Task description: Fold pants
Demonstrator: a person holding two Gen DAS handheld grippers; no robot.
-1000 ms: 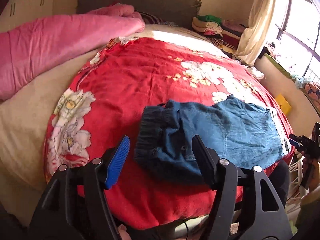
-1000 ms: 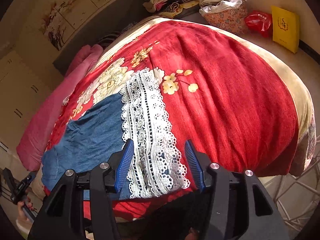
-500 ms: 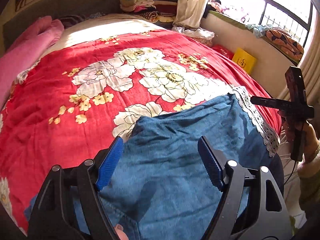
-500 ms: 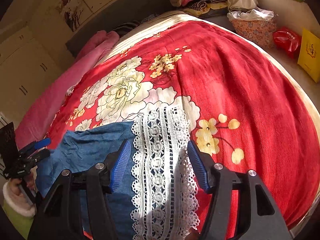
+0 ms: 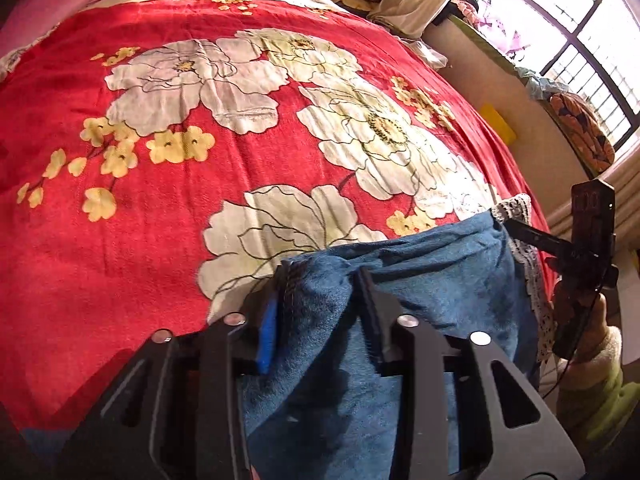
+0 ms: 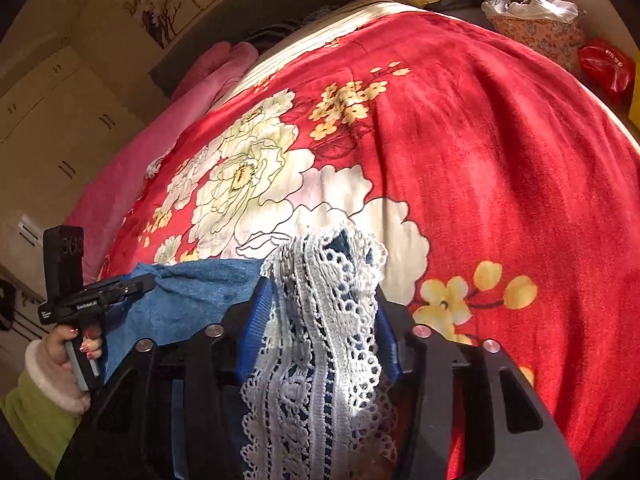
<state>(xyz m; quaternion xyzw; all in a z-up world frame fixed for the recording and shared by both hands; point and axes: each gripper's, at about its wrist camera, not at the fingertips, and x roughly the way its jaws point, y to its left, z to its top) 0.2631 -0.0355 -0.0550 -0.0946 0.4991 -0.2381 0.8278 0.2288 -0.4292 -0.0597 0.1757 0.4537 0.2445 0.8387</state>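
Red floral blanket (image 5: 160, 240), both tongs angled down, closing on pants (image 5: 432, 280)

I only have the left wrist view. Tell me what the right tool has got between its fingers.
Observer: The right tool is closing on the white lace hem of the blue pants; the lace is bunched between its fingers.
Operator: Tell me what lies past that hem.
Observer: Bare red floral blanket, with nothing else on it.
Operator: Say what stands off the bed's far right corner.
Observer: A floral basket stuffed with white fabric, and a red bag beside it.
Operator: Report what you see of my left tool from over there.
Observer: It sits at the pants' other end, held by a hand in a green sleeve with a white cuff.
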